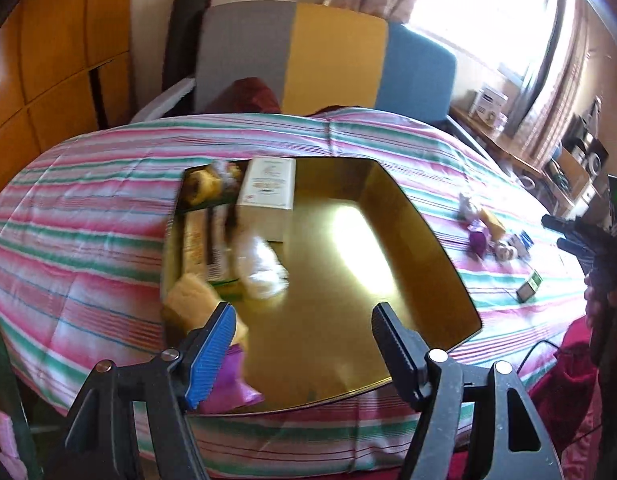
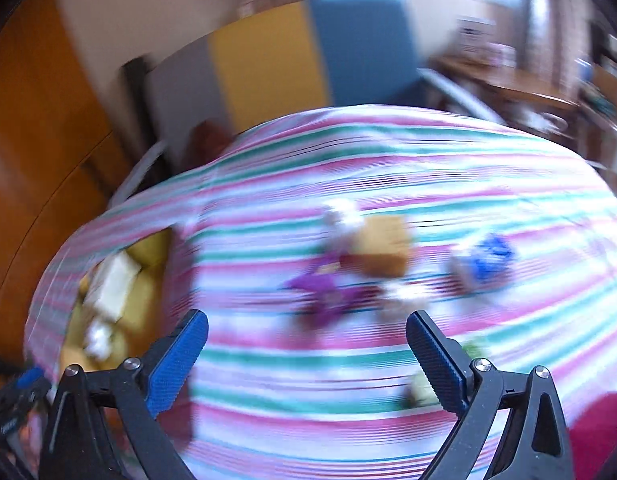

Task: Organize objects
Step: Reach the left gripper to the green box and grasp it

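Observation:
A gold tray [image 1: 388,292] lies on the striped bed. Along its left side sit a white box [image 1: 268,196], a white wrapped bundle [image 1: 260,266], flat packets [image 1: 200,240], a yellow sponge-like piece [image 1: 188,300] and a purple packet [image 1: 232,384]. My left gripper [image 1: 304,340] hovers open and empty over the tray's near edge. My right gripper [image 2: 306,344] is open and empty above the bedspread. In its blurred view, loose items lie ahead: a purple packet [image 2: 328,288], a yellow block [image 2: 382,248], a blue packet [image 2: 488,258]. The tray [image 2: 148,248] shows at left.
More loose items [image 1: 488,232] and a small green box [image 1: 529,286] lie on the bedspread [image 1: 88,220] right of the tray. A grey, yellow and blue headboard [image 1: 332,56] stands behind. A wooden wardrobe [image 1: 48,60] is at left, a cluttered shelf [image 1: 568,160] at right.

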Tool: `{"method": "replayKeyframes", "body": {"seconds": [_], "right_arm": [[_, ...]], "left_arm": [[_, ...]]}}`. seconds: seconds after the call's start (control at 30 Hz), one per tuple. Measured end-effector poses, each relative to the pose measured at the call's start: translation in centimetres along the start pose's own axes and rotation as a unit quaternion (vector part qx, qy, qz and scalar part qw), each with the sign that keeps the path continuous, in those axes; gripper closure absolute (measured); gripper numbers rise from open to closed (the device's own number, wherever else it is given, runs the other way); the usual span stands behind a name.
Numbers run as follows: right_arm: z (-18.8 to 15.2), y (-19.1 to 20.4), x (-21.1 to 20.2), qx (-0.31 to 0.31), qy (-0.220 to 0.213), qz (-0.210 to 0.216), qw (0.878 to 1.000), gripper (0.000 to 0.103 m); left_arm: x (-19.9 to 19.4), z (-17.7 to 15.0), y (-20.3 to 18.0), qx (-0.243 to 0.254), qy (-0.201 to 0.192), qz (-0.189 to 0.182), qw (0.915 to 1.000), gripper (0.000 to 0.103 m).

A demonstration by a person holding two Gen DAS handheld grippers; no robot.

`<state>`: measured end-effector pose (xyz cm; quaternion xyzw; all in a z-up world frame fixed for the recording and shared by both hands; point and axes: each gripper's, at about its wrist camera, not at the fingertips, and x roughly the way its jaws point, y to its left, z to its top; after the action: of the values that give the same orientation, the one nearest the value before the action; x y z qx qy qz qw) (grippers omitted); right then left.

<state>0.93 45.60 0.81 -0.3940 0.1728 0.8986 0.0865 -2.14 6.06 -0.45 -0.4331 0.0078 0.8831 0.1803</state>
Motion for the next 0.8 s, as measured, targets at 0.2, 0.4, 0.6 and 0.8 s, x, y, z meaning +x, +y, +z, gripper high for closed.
{"method": "replayKeyframes", "body": {"seconds": [0.2, 0.4, 0.6, 0.8], "right_arm": [[-0.7, -8.9, -0.7, 0.123, -0.048, -0.074, 0.988, 0.002], [-1.6, -14.3, -1.1, 0.261, -0.067, -0.05, 0.962, 0.001], [-1.7, -14.1, -1.2, 0.267, -0.068, -0.023, 0.961, 0.0], [-2.3, -14.6, -0.6, 0.286, -0.063, -0.006, 0.956, 0.0]], "left_arm": [[0.9, 0.8, -4.1, 0.044, 0.008, -0.022, 0.9987, 0.032], [2.4, 1.4, -9.4, 0.102, 0.02, -0.054, 0.9931, 0.037], [4.6, 2.7, -15.5, 0.165, 0.033, -0.101, 0.9805, 0.048], [7.3, 3.4, -22.3, 0.234, 0.053, -0.157, 0.958, 0.051]]}}
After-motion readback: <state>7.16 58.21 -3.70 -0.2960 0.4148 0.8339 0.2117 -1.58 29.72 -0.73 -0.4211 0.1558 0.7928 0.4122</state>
